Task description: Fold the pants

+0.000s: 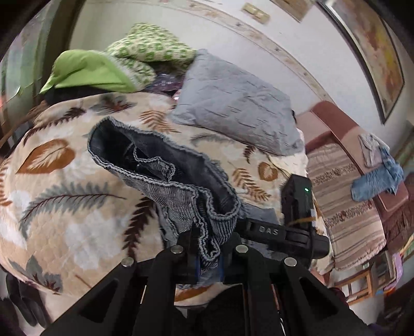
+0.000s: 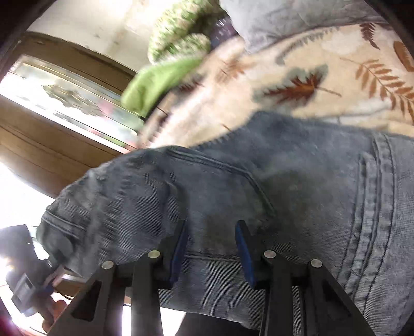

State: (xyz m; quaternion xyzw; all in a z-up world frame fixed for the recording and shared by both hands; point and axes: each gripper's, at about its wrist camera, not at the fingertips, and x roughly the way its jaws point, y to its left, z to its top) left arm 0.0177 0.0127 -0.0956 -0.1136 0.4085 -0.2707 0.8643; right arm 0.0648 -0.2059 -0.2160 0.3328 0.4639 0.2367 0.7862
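While clamped tight on a bunched hem, left claw (image 1: 209, 254) lifting the jeans (image 1: 165, 168) above the leaf-print blanket (image 1: 64, 181) on the bed. Right claw (image 2: 211, 249) spread wide, fingers apart, gripping nothing, over the denim near its seams. Grey pillow (image 1: 233, 103) and green cloth (image 1: 88, 72) lying beyond.

Bed under a beige leaf-print quilt (image 1: 64, 196), grey pillow (image 1: 233, 113) near the pale wall (image 1: 165, 18), green patterned bedding (image 1: 145, 49) heaped beyond, framed picture (image 1: 375, 56) (blurred), striped maroon sofa (image 1: 349, 196), bright wood-framed window (image 2: 64, 95).
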